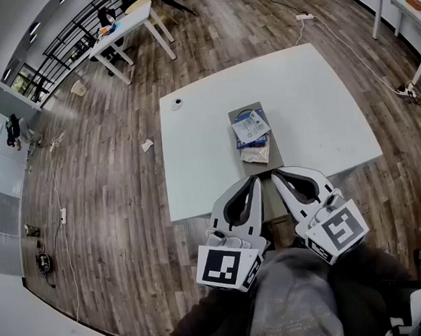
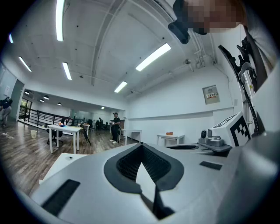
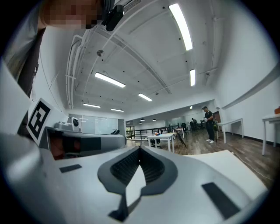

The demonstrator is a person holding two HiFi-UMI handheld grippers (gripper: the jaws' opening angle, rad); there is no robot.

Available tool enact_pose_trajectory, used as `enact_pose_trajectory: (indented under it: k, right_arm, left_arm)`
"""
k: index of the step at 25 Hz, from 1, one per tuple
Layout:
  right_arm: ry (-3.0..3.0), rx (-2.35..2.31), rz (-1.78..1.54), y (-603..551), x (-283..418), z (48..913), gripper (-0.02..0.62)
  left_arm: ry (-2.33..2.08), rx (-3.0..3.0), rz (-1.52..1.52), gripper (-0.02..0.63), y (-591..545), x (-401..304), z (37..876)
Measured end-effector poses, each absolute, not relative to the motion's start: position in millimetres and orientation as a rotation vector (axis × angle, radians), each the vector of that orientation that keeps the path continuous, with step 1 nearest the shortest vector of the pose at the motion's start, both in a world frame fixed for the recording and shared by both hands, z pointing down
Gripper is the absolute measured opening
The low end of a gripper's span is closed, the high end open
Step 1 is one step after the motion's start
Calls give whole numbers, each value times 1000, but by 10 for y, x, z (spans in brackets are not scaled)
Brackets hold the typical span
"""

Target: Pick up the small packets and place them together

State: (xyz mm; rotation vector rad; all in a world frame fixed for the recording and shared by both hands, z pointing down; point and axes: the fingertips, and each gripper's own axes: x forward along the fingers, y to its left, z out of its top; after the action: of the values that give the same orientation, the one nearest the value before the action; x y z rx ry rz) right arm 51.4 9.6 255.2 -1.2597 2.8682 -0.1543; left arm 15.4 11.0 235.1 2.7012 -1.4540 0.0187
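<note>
In the head view a white table [image 1: 314, 97] carries a grey board [image 1: 275, 155] with small packets piled on it: a white and blue packet [image 1: 251, 128] on top and a pale crinkled packet [image 1: 255, 153] just in front of it. My left gripper [image 1: 256, 180] and right gripper [image 1: 275, 173] hover side by side at the table's near edge, just short of the board, pointing level across the room. Both are shut with nothing between the jaws. The left gripper view shows its tips [image 2: 141, 144] meeting, and the right gripper view shows its tips [image 3: 140, 148] meeting too. No packet appears in either gripper view.
A small round object [image 1: 177, 103] lies near the table's far left corner. More white tables [image 1: 123, 29] stand at the back, another table [image 1: 400, 0] at the right. A power strip [image 1: 304, 17] and cables lie on the wooden floor. A person [image 2: 115, 127] stands far off.
</note>
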Motion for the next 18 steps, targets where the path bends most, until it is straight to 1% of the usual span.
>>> enact_pose_trajectory:
  k: [18]
  right_arm:
    - [2903,-1237,-181,-47,492,2662,5]
  left_arm:
    - [-1459,2666,41,3,-38,147,2450]
